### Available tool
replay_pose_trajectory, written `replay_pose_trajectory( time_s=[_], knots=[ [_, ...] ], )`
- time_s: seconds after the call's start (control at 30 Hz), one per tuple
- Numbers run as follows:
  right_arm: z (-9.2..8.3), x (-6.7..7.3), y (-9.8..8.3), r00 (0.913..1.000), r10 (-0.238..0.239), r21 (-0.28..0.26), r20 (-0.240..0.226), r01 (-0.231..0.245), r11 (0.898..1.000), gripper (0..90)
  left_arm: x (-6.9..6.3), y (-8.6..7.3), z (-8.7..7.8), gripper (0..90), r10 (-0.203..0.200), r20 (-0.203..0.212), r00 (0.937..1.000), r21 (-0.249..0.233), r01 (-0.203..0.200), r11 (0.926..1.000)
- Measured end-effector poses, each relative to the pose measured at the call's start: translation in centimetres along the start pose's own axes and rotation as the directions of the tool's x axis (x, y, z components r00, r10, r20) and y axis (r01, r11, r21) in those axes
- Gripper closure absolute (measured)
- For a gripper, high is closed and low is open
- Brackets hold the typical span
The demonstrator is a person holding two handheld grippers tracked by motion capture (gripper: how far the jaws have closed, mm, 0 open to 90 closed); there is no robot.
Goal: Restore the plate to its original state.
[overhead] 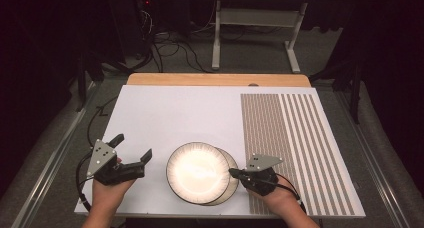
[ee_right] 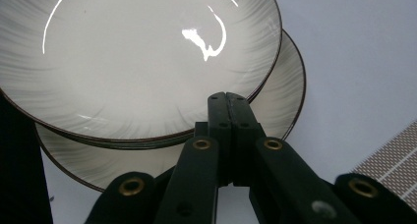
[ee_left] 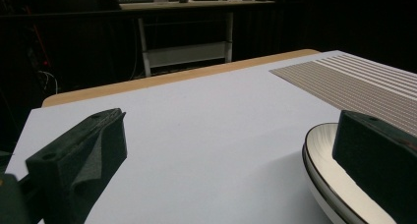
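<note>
Plates point(overhead: 197, 172), two stacked a bit off-centre, sit near the desk's point(overhead: 165, 113) front edge. Right gripper point(overhead: 233, 173) is clenched with nothing in it, tips at their rim; left gripper point(overhead: 131, 148) hangs released just beside them.

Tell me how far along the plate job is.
Done: top plate lies on the bottom plate, shifted left. In hand: right gripper, jaws shut, sits at their right edge; left gripper waits open beside them. Whether lifting or squaring is left, I can't tell.

Glossy glazed ceramic plates point(overhead: 197, 172) rest on a smooth matt white board point(overhead: 170, 113) edged with wood.
</note>
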State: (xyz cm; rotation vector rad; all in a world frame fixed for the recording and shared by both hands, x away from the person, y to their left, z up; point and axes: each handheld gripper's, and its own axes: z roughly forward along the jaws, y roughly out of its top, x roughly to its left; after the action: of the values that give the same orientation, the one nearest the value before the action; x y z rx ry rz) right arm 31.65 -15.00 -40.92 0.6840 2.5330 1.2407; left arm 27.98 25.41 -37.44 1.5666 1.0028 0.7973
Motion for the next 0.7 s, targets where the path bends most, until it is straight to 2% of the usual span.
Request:
replay_pose_trajectory(
  time_s=[0.7],
  knots=[
    [-0.53, -0.17, -0.13, 0.9999, 0.001, 0.005, 0.011, -0.001, 1.000, 90.0, -0.17, -0.01, 0.08, 0.5, 0.000, 0.003, 1.0000, -0.002, 0.000, 1.0000]
  ],
)
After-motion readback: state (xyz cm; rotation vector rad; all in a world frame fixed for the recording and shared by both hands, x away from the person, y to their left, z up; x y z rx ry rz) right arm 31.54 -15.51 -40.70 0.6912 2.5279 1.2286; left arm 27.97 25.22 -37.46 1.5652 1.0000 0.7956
